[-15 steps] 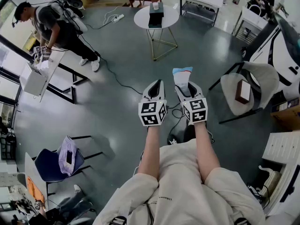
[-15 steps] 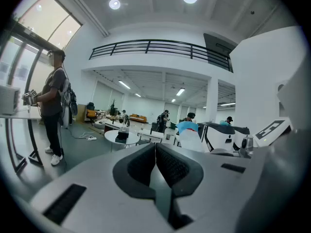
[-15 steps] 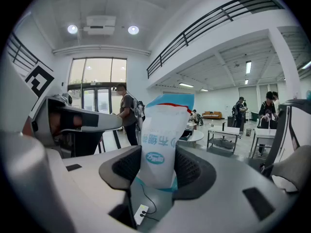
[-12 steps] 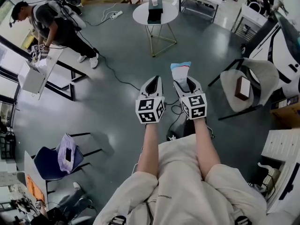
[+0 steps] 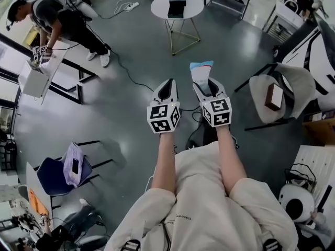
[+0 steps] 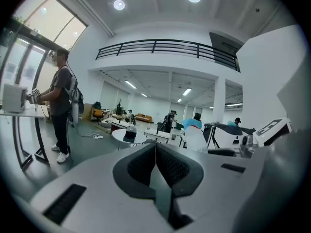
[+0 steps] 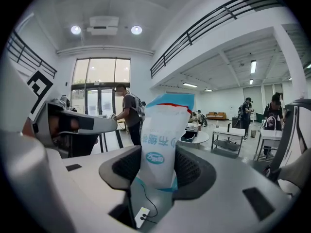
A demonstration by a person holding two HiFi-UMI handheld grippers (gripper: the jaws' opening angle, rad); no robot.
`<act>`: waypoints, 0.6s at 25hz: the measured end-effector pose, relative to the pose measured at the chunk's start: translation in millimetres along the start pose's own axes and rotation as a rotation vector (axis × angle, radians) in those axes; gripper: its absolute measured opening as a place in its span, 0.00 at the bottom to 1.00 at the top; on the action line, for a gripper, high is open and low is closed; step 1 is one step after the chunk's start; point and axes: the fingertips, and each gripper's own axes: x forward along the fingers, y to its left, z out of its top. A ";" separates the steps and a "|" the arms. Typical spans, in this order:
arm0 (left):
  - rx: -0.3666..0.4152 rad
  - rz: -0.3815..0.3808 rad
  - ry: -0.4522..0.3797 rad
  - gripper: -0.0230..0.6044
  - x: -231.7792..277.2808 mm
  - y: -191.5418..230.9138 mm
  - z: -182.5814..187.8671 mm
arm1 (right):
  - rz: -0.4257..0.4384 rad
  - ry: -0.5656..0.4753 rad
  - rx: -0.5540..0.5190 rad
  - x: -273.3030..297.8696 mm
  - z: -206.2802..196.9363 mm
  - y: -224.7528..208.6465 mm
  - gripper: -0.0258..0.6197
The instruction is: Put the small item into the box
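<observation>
My right gripper (image 5: pixel 205 86) is shut on a white packet with a blue top (image 5: pixel 201 71), held out over the grey floor. In the right gripper view the packet (image 7: pixel 163 140) stands upright between the pads of the right gripper (image 7: pixel 158 166). My left gripper (image 5: pixel 166 87) is beside it, jaws together with nothing between them; the left gripper view shows the left gripper (image 6: pixel 155 148) shut. A dark box (image 5: pixel 177 3) sits on a round white table (image 5: pixel 191 10) far ahead, also seen as the box (image 6: pixel 129 136) and box (image 7: pixel 188 136).
A person (image 5: pixel 63 22) bends over a white desk (image 5: pixel 36 80) at the upper left. A grey chair (image 5: pixel 285 95) with a brown block stands at the right, a blue chair (image 5: pixel 52 177) at the lower left. Cables (image 5: pixel 137 90) trail across the floor.
Both grippers keep their pose and the packet stays held. The round table has slid a little up the head view, and a white round object has come in at the lower right.
</observation>
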 end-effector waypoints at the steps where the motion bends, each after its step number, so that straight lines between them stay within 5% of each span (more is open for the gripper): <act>1: 0.004 -0.001 0.000 0.07 5.2 1.6 1.5 | 0.005 -0.009 0.006 5.6 2.3 -2.2 0.39; 10: 0.041 -0.011 0.037 0.07 92.0 21.4 -3.2 | 0.027 -0.075 0.096 76.7 9.8 -51.8 0.39; 15: 0.057 -0.003 0.028 0.07 181.9 48.1 2.4 | 0.039 -0.067 0.080 156.9 5.8 -104.7 0.39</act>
